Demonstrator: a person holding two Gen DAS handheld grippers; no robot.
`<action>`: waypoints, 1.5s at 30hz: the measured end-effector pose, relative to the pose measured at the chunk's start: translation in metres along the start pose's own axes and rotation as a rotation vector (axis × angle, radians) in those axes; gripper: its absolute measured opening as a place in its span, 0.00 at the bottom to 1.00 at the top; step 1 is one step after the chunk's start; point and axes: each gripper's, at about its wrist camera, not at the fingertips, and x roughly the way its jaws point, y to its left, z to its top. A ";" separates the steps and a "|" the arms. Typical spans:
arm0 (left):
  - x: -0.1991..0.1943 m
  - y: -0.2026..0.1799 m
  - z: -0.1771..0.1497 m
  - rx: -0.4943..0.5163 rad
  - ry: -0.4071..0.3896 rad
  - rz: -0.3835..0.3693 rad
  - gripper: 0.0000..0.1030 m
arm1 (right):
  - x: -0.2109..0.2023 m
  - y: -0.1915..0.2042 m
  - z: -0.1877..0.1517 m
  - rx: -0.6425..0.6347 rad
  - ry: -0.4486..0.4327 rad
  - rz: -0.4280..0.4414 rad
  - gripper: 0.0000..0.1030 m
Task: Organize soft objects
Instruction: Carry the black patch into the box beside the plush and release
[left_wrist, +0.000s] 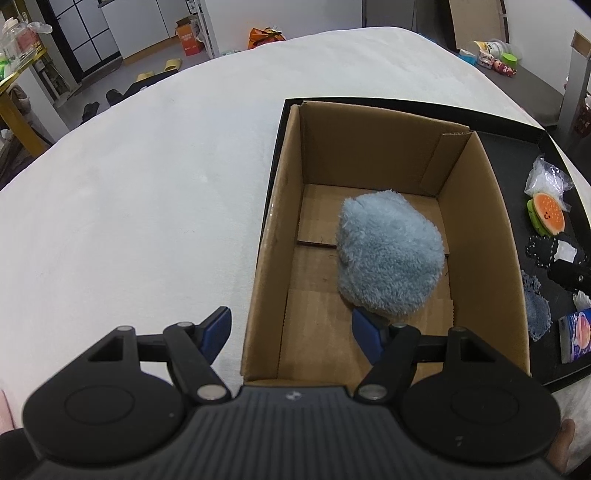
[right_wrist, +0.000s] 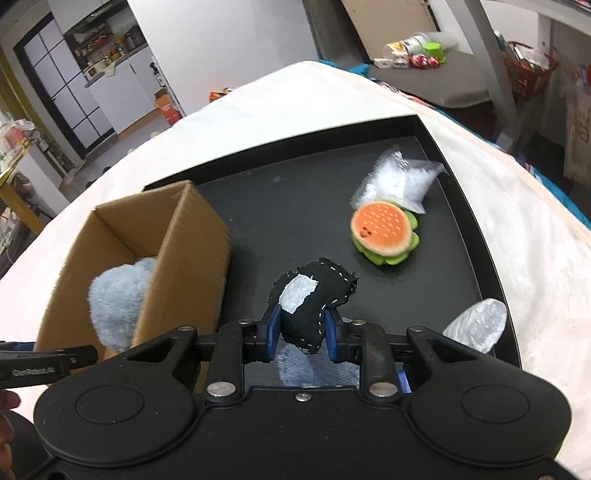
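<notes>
A fluffy light-blue soft toy lies inside an open cardboard box; both also show in the right wrist view, toy, box. My left gripper is open and empty over the box's near wall. My right gripper is shut on a black stitched cushion with a white patch, held above the black tray. The cushion also shows in the left wrist view. A burger plush lies on the tray further ahead.
The tray sits on a white bed cover. On the tray lie a clear plastic bag, a bubble-wrap piece, a denim scrap and a small printed packet. Room furniture stands beyond the bed.
</notes>
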 end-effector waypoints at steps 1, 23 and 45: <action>0.000 0.000 0.000 -0.001 0.000 -0.002 0.69 | -0.002 0.003 0.001 -0.004 -0.002 0.003 0.24; -0.002 0.024 -0.002 -0.065 -0.033 -0.053 0.29 | -0.016 0.080 0.043 -0.162 -0.084 0.090 0.24; 0.009 0.049 -0.003 -0.148 -0.010 -0.131 0.12 | 0.004 0.167 0.053 -0.349 -0.065 0.201 0.37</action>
